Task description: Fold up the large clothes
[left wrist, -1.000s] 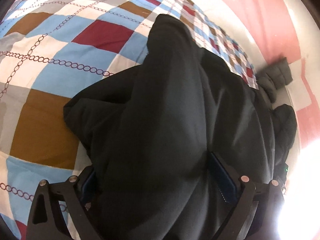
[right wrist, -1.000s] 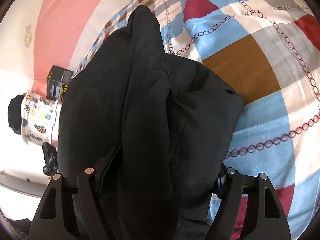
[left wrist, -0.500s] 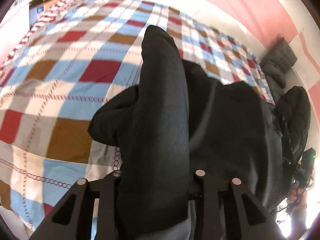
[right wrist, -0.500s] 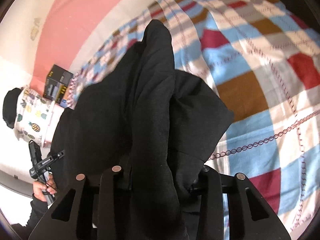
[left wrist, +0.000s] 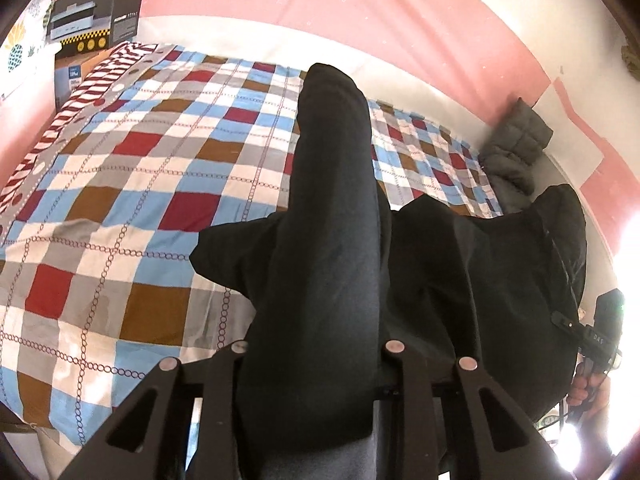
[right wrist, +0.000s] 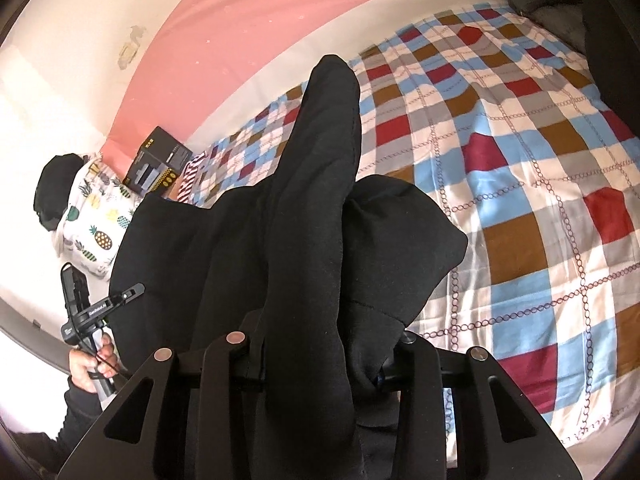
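A bed [left wrist: 120,208] filled most of what I saw, covered by a checked quilt [right wrist: 520,184] in blue, red, brown, grey and white squares crossed by lines of small chain rings. Behind it the wall [left wrist: 360,12] was pink above a white band. At the far corner a dark printed cardboard box [left wrist: 96,20] stood against the wall, near a pineapple-patterned cloth [right wrist: 96,216] with a black bundle [right wrist: 54,188] beside it. A red-and-white striped fabric [left wrist: 80,96] ran along one edge of the bed. A grey padded garment [left wrist: 516,152] lay heaped at the opposite corner. Strong light glared white at the lower right of my left view.
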`<state>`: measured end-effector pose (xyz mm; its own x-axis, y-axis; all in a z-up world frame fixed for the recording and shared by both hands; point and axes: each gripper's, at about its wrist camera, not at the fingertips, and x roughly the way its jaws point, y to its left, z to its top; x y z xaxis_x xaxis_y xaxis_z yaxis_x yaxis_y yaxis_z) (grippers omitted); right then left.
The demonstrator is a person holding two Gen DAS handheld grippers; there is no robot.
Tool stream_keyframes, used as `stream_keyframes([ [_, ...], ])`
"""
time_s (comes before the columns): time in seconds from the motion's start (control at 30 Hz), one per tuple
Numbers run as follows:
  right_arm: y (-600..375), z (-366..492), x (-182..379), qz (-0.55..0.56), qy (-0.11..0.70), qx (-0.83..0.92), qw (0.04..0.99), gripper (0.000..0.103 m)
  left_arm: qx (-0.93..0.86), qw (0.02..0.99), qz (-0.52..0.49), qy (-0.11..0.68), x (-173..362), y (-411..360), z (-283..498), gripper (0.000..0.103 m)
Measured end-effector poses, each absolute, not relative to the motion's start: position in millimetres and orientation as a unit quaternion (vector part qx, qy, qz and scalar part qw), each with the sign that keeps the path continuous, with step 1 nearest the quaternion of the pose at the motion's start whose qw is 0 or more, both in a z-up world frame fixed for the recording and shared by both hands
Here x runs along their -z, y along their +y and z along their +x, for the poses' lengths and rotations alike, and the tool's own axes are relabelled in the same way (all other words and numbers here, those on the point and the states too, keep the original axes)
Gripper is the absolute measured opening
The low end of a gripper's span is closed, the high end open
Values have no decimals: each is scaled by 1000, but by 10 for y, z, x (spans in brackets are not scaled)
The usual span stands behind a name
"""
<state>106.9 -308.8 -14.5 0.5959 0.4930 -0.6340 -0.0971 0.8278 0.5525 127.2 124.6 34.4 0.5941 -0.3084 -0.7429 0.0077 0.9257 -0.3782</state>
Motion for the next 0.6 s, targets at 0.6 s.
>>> stream_keyframes([
  [0.6,-2656,1762,-35,235,405,-201,861,36,75,888,-172,419,-514,1686,1828,30],
])
